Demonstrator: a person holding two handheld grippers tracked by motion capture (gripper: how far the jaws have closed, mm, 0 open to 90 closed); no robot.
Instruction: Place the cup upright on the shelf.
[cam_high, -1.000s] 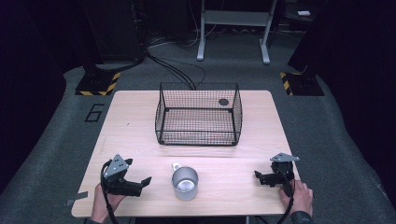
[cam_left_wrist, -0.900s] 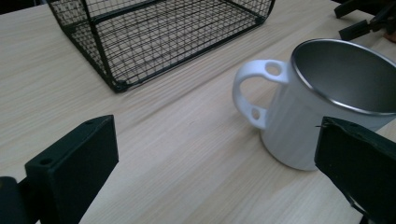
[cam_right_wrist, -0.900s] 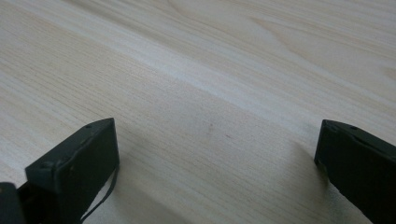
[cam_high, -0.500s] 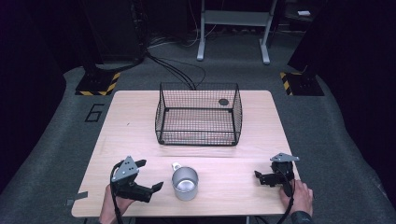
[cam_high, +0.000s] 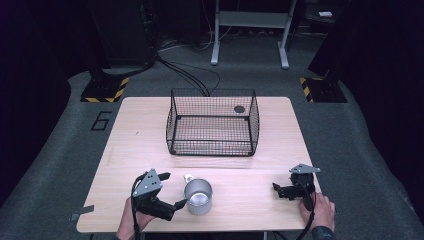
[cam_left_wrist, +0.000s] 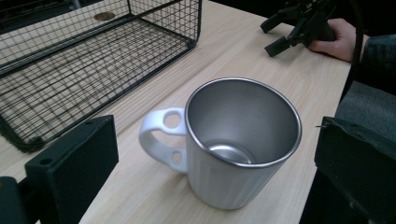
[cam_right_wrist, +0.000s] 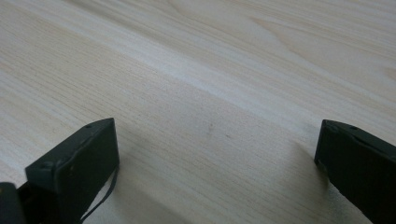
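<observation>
high view, left gripper (cam_high: 175, 192) moved closer to steel mug (cam_high: 198, 196), jaws spread wide, right gripper (cam_high: 278, 190) unmoved, released

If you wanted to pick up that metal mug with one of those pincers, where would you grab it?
Probably across the wall of the mug, just below the rim. It stands upright and open, and the open left gripper already faces it with a jaw on either side. The white handle sticks out sideways, away from the jaws, so it shouldn't obstruct.
</observation>
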